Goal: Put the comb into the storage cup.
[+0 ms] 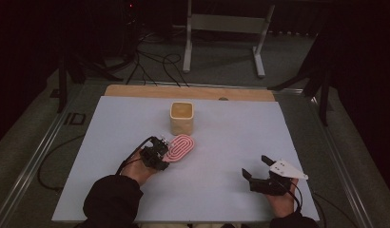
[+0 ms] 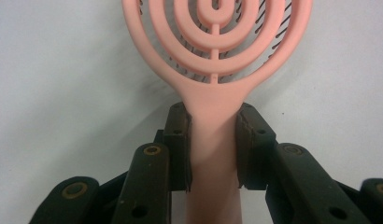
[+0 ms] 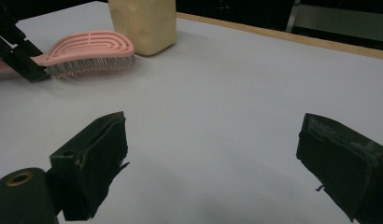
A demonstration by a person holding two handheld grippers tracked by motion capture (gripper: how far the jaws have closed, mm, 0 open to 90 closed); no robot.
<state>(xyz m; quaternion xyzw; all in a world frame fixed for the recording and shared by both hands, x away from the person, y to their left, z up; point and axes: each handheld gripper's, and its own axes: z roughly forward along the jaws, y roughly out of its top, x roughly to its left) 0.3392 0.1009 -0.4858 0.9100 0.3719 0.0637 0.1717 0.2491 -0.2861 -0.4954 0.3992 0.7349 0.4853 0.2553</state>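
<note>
A pink hairbrush (image 1: 180,147) with an oval, slotted head lies bristles-down on the white table, just in front of a cream-yellow cup (image 1: 181,117). My left gripper (image 1: 160,151) is shut on its handle; both pads press the handle's sides (image 2: 213,140) where it meets the head. In the right gripper view the pink hairbrush (image 3: 89,49) sits beside the cream-yellow cup (image 3: 143,23), with the left gripper at the far left edge. My right gripper (image 1: 256,167) rests open near the front right of the table, with nothing between its fingers (image 3: 94,158).
The white table surface (image 1: 231,137) has a wooden strip (image 1: 188,92) along its far edge. Beyond it, cables and a white metal stand (image 1: 226,28) are on the dark floor.
</note>
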